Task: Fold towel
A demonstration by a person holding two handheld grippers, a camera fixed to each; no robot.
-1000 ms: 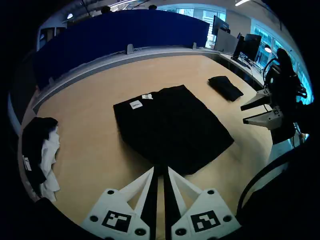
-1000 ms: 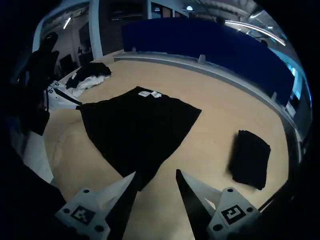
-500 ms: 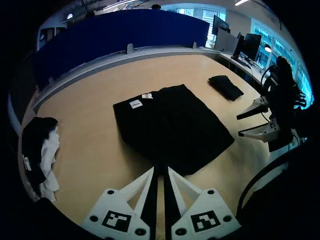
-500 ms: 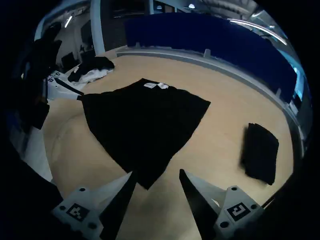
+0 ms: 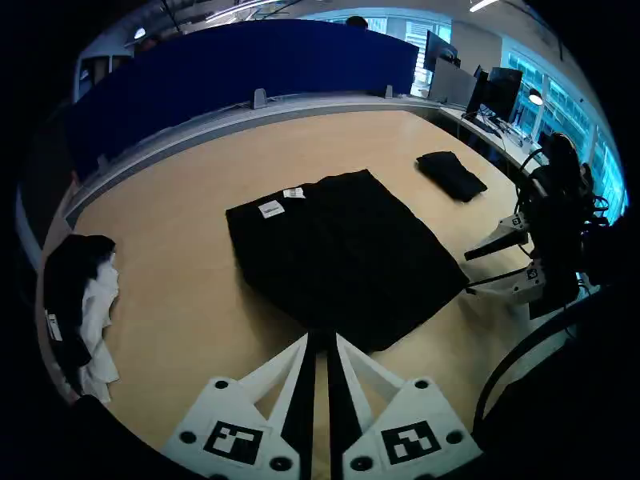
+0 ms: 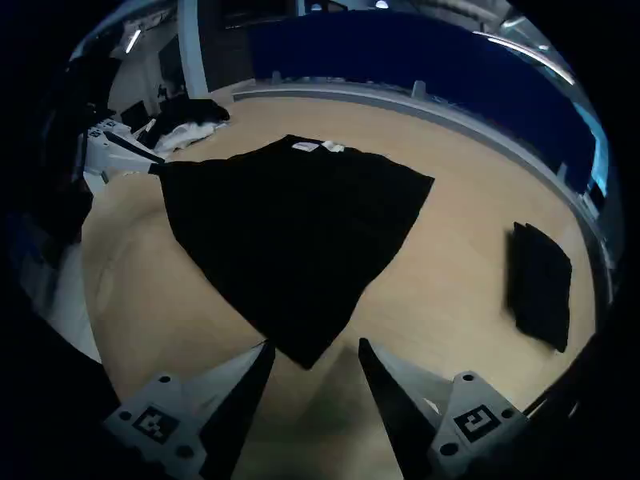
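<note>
A black towel with white labels lies spread flat on the wooden table; it is also seen as the towel in the right gripper view. My left gripper is shut on the towel's near corner. From the right gripper view, the left gripper sits at the towel's far left corner, held by a person in black. My right gripper is open, low over the table, with another towel corner lying between its fingertips. The left gripper view shows the right gripper open at the towel's right corner.
A small folded black cloth lies apart on the table, also seen as the folded cloth. A heap of black and white cloth sits at the table's edge. A blue partition runs along the far side, monitors beyond.
My right gripper has moved forward and down to the towel, so its corner now lies between the open fingers. The left gripper has stayed where it was.
</note>
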